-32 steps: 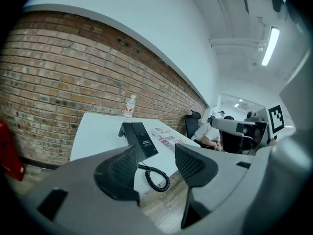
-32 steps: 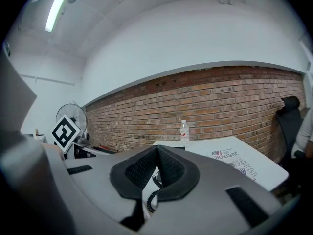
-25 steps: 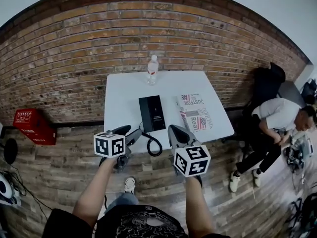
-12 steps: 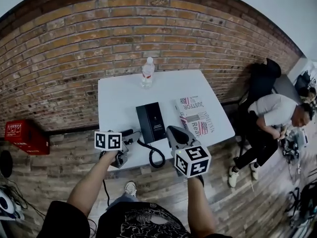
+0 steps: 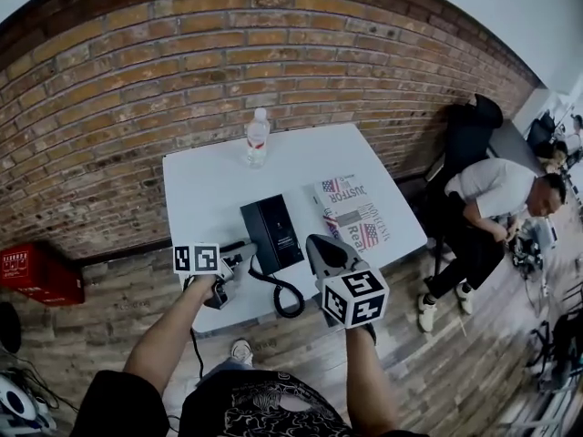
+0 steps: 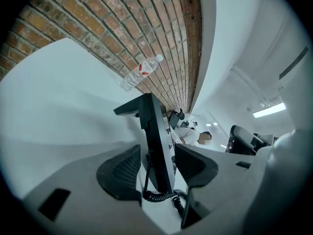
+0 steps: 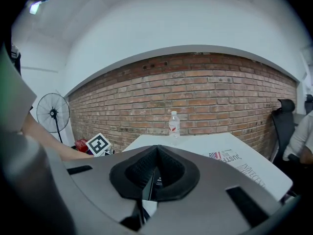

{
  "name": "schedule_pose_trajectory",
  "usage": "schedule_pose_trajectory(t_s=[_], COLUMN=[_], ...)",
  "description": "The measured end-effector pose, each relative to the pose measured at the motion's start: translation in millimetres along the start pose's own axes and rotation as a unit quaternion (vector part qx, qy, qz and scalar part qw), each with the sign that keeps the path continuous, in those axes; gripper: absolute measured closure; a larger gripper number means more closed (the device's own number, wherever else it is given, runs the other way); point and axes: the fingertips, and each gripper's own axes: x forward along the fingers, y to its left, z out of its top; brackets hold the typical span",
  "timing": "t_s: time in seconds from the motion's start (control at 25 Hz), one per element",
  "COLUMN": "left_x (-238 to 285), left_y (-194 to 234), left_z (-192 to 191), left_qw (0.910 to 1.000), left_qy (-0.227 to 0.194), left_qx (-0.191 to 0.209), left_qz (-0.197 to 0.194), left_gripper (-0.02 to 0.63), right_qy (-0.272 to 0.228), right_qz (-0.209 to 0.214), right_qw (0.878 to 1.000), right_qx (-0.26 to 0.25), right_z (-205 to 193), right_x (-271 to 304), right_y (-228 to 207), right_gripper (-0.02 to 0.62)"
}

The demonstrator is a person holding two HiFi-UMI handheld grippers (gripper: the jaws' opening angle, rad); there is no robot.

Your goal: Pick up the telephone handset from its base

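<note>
My left gripper (image 6: 157, 166) is the nearer one. Its jaws are apart and sit at the near left corner of the telephone (image 5: 273, 231), by the front edge of the table (image 5: 196, 185). The handset (image 5: 254, 236) lies in its cradle along the phone's left side, its long axis running from the table's front edge toward the back edge. Seen along my jaws it is edge-on and straight ahead, so I judge closing across its width is what comes next. The coiled cord (image 5: 284, 291) hangs off the front edge. My right gripper (image 5: 319, 244) hovers beside the phone's right near corner, jaws pressed together and empty.
</note>
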Motion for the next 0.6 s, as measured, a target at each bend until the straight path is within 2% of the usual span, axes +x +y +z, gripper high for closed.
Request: schedule_pose_trajectory(t_s=[0.12,0.44,0.52,0.6], left_x=[7,24,27,29], left_y=[0,-5,-7,-4], left_z=[5,12,10,8], left_qw=[0.9997,0.9979,0.9977,0.9977], left_qy=[0.0,0.01,0.018,0.026], left_qx=[-0.018,-0.036,-0.034,-0.035], left_qz=[-0.017,-0.053,-0.056,-0.052], left_gripper=[0.388,0.403,0.423,0.5], right_qy=[0.001,0.008,0.008,0.009], right_qz=[-0.01,-0.024,-0.03,-0.037], right_qw=[1.0,1.0,0.999,0.999], right_qx=[0.006,0.017,0.022,0.025], right_z=[0,-7,-8,-8], right_x=[3,11,11,10], right_y=[-5,-7,-11,-15], right_gripper=[0.595,0.595,0.595,0.595])
